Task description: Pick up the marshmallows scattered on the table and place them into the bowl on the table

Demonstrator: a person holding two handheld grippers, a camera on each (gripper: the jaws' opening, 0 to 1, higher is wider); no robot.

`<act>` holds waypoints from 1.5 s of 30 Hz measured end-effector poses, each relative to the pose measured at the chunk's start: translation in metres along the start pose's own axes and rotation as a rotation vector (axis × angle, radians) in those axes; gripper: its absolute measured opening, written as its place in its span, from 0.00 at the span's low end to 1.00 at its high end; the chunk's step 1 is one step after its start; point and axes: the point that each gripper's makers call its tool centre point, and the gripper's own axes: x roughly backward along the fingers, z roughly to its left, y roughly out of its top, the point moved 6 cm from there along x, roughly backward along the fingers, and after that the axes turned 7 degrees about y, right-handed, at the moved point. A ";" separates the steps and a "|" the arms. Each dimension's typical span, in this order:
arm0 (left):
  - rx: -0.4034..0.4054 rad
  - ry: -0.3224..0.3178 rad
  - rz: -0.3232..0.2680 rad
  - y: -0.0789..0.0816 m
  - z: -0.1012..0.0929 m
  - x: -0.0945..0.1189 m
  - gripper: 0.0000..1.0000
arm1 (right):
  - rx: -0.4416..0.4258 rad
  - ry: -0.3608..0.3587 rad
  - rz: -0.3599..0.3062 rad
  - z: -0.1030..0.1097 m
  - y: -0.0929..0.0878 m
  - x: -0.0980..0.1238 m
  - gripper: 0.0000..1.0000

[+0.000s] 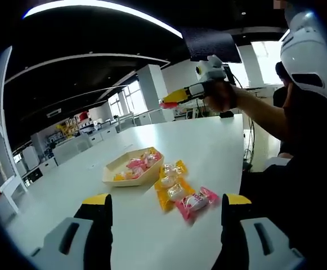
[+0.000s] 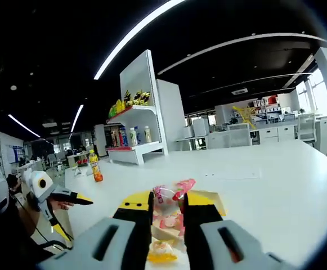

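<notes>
- Our right gripper (image 2: 166, 225) has its 2 jaws closed on 1 pink-and-yellow marshmallow packet (image 2: 168, 216).
- Above the white table (image 2: 264, 185), our left gripper (image 2: 67, 197) appears at left.

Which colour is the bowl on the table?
Light beige bowl, seen best in the left gripper view.

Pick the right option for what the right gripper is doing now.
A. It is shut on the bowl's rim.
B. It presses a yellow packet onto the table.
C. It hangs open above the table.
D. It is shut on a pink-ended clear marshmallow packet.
D: in the right gripper view the right gripper has its black, yellow-tipped jaws closed on a pink-ended clear marshmallow packet, held above the white table.
</notes>
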 end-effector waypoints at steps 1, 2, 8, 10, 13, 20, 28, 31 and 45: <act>0.001 0.001 -0.002 0.000 0.001 0.000 0.78 | 0.004 -0.001 -0.003 -0.001 0.001 -0.004 0.19; 0.001 0.002 -0.003 0.000 0.001 0.001 0.78 | 0.011 -0.003 -0.004 -0.002 0.002 -0.007 0.19; 0.000 0.007 0.005 -0.003 0.004 0.003 0.78 | 0.031 -0.011 0.004 -0.011 0.005 -0.034 0.19; 0.000 0.008 0.006 -0.004 0.005 0.003 0.78 | 0.034 -0.011 0.011 -0.014 0.004 -0.042 0.19; 0.002 0.010 0.005 -0.004 0.007 0.004 0.78 | 0.018 -0.002 0.014 -0.017 0.002 -0.053 0.19; 0.000 0.010 0.008 -0.005 0.010 0.003 0.78 | -0.009 0.032 0.042 -0.009 -0.013 -0.074 0.19; 0.000 0.012 0.019 -0.007 0.014 0.001 0.77 | -0.031 0.033 0.082 -0.010 -0.034 -0.083 0.19; 0.001 0.009 0.022 -0.008 0.015 -0.001 0.77 | -0.037 0.029 0.100 -0.011 -0.044 -0.086 0.19; 0.002 0.001 0.038 -0.010 0.014 -0.008 0.75 | -0.044 0.014 0.171 -0.012 -0.080 -0.093 0.19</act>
